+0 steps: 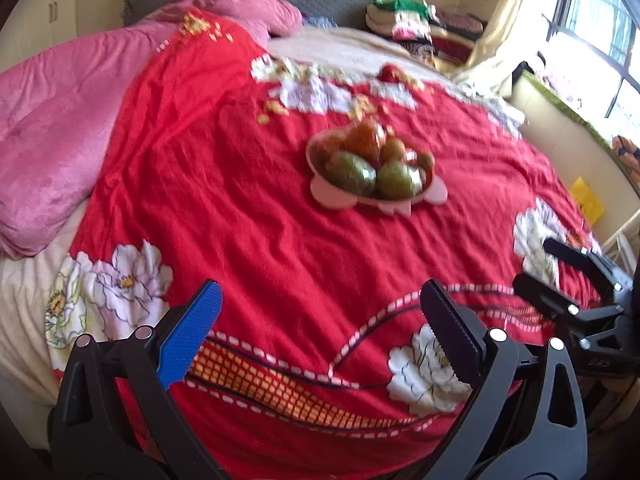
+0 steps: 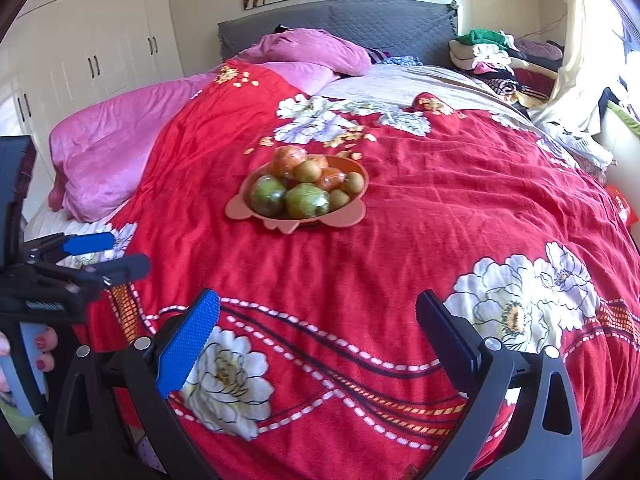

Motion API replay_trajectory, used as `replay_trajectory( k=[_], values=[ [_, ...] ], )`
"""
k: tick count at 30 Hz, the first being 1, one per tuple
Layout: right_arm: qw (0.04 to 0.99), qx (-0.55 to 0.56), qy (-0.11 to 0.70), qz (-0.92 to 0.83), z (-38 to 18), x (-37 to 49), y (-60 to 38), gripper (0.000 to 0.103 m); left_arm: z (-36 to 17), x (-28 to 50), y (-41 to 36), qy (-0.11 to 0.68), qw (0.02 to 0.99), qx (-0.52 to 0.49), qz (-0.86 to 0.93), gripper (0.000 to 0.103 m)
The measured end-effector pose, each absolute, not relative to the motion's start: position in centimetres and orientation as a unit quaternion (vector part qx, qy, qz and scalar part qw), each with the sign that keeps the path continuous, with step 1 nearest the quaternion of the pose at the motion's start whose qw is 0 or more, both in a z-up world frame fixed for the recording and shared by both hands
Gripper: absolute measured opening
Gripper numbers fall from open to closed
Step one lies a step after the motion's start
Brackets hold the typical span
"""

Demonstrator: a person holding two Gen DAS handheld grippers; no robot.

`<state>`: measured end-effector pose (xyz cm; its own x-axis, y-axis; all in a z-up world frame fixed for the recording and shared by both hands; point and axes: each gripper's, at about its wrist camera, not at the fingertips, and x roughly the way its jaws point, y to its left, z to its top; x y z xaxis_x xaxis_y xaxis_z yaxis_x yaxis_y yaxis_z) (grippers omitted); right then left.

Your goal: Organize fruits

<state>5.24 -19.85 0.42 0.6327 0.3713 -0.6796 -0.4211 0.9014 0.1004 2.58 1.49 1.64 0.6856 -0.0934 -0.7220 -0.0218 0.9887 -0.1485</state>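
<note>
There, glossy wrapped fruits (image 2: 298,188) heaped in a lobed pink bowl (image 2: 240,210).

Red floral quilt (image 2: 400,216) of matt, creased cloth, pink blanket (image 2: 108,148) plush and faintly sheeny, pink bowl (image 2: 240,208) in smooth plastic, its fruits (image 2: 306,200) glossy (some seemingly in clear wrap), gripper pad (image 2: 188,344) blue, stippled, rubbery, headboard (image 2: 360,20) grey quilted fabric.

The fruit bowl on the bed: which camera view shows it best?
The right wrist view shows the fruit bowl best: it is sharp, and the green, brown and orange fruits are easy to tell apart. In the left wrist view the bowl is blurred.
</note>
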Motion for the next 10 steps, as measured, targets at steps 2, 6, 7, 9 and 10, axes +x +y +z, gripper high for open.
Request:
replay_trajectory(
  k=[2,6,7,9,10],
  values=[
    [0.906,-0.031,0.369,0.206,0.3,6.1,-20.6,0.098,2.7,2.6,2.1,0.364,0.926,-0.093,-0.037,0.093],
    [0.918,-0.035,0.361,0.158,0.8,9.2,-23.4,0.098,2.7,5.5,4.4,0.376,0.924,-0.073,0.018,0.093],
    [0.922,-0.038,0.359,0.142,0.8,10.0,-24.2,0.098,2.2,6.8,5.4,0.384,0.92,-0.066,0.037,0.093],
    [0.924,-0.046,0.365,0.1,0.5,13.2,-26.7,0.098,0.9,9.3,7.6,0.401,0.912,-0.069,0.06,0.093],
    [0.923,-0.051,0.373,0.078,0.2,14.5,-27.7,0.098,0.3,10.5,8.5,0.406,0.909,-0.063,0.073,0.093]
  ],
)
